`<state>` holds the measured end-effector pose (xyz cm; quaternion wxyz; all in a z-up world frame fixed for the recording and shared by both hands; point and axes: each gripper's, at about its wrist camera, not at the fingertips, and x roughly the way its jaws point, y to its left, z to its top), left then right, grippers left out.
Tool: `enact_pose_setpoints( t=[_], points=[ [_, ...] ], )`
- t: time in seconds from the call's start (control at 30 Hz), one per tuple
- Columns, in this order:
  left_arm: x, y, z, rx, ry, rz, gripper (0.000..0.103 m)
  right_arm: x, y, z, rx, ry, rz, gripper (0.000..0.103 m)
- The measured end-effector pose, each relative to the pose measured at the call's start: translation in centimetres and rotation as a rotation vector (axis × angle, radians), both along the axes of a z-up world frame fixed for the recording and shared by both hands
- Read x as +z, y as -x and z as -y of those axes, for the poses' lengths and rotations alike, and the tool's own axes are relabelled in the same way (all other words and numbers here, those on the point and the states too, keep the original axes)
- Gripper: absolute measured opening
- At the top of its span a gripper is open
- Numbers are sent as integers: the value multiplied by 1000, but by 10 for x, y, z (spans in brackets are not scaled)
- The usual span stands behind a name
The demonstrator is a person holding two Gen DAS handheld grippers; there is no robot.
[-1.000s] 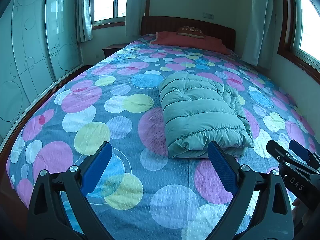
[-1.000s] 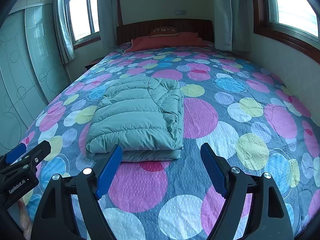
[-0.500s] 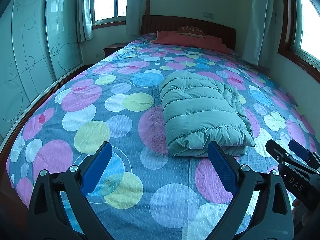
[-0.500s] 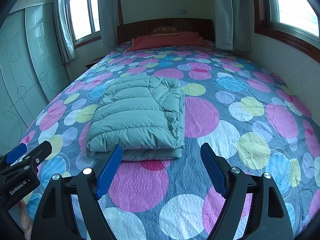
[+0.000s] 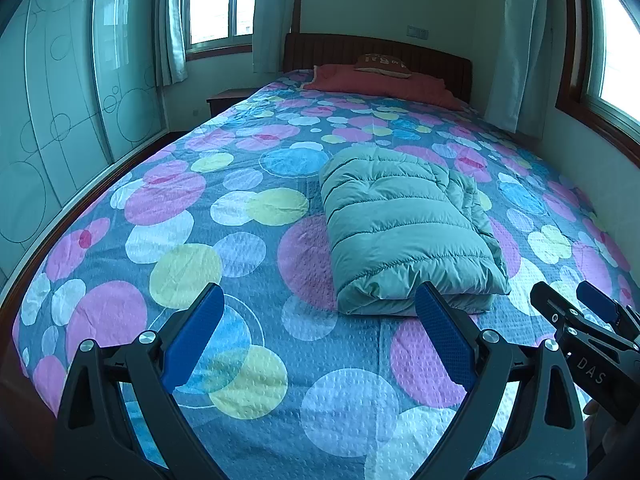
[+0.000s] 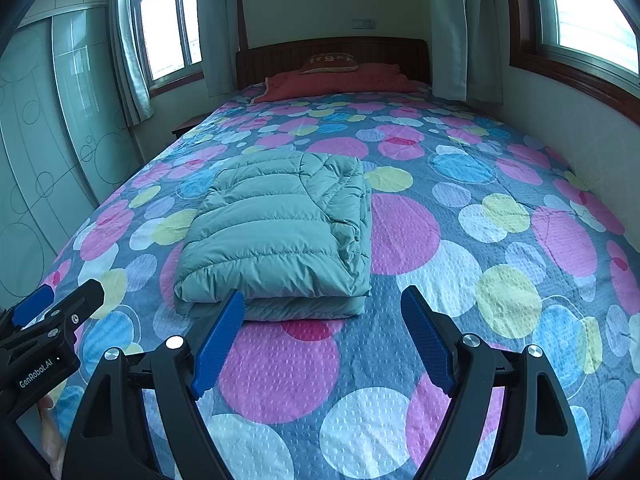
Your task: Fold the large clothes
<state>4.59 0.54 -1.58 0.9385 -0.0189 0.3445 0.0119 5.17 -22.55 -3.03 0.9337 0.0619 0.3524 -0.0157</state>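
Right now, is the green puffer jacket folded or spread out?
Folded. The green puffer jacket lies as a compact stacked bundle on the bedspread, layered edges showing at its near end; neither tool touches it.

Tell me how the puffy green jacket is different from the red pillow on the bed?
The green jacket is folded, quilted in puffy rows, and lies mid-bed; the red pillow is smooth, flat and lies against the headboard. Both rest on the spotted bedspread, untouched.

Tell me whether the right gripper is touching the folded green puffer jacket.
Apart. In the left wrist view the right gripper sits off the folded green puffer jacket, with bedspread showing between them; its jaws are open and empty.
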Motion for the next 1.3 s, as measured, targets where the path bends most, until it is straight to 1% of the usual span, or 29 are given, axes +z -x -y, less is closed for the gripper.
enact_pose_setpoints(
  t=[0.33,0.5,0.63,0.77,0.8,0.83,1.0,1.13,1.23,1.3],
  points=[
    [1,1,1,-2,-3,7,96,0,1,-1,0,1,0,79],
    [2,1,3,3,-26,5,96,1,1,-1,1,1,0,79],
    [3,2,3,-10,-24,9,96,0,1,-2,2,3,0,79],
    [3,2,4,2,-32,10,96,0,2,-2,1,1,-2,79],
    [2,2,4,6,-36,10,100,-1,2,-3,2,2,-2,79],
    [2,2,5,6,-40,12,101,-1,2,-3,3,2,-3,79],
    [-3,1,6,17,-52,8,101,-4,2,-7,6,4,-6,79],
    [-7,-1,6,-2,-29,1,101,-6,1,-6,9,5,-9,79],
    [-10,-3,6,11,-38,16,101,-9,-1,-3,9,0,-12,79],
    [-12,-5,6,4,-35,10,101,-10,-3,1,5,-2,-14,79]
  ],
)
